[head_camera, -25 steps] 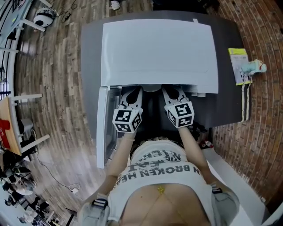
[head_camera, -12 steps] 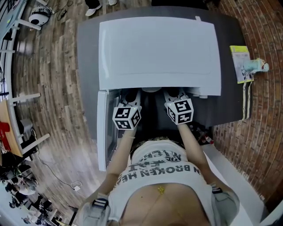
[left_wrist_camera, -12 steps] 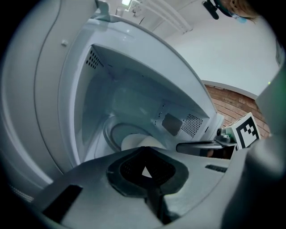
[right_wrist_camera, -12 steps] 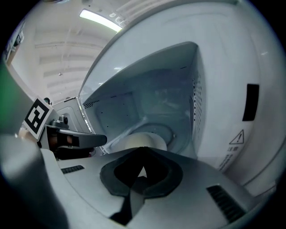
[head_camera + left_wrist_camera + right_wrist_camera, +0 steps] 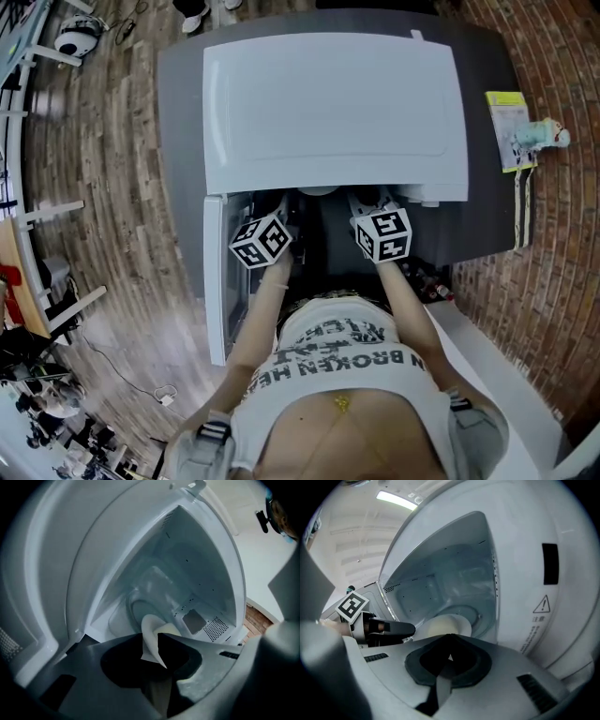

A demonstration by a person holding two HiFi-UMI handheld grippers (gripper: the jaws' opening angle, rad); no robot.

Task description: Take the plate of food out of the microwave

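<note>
A white microwave (image 5: 328,103) stands on a dark grey table (image 5: 178,141), its door (image 5: 217,281) swung open to the left. Both grippers reach into its cavity from the front. In the left gripper view, the left gripper (image 5: 154,639) is shut on the rim of a white plate (image 5: 150,632), which stands tilted between the jaws. In the right gripper view, the right gripper (image 5: 450,637) is shut at the plate's (image 5: 440,626) opposite edge, with a sliver of white showing between the jaws. The food on the plate is hidden. The left gripper's finger (image 5: 389,629) shows at the left.
The glass turntable (image 5: 138,609) lies on the cavity floor behind the plate. A yellow-green leaflet and a small pale figure (image 5: 516,141) sit on the table's right end. Brick surface lies to the right, wooden floor to the left. The person's torso fills the lower head view.
The left gripper's marker cube has rolled and shifted a little to the left. The right gripper has stayed in place at the cavity mouth.
</note>
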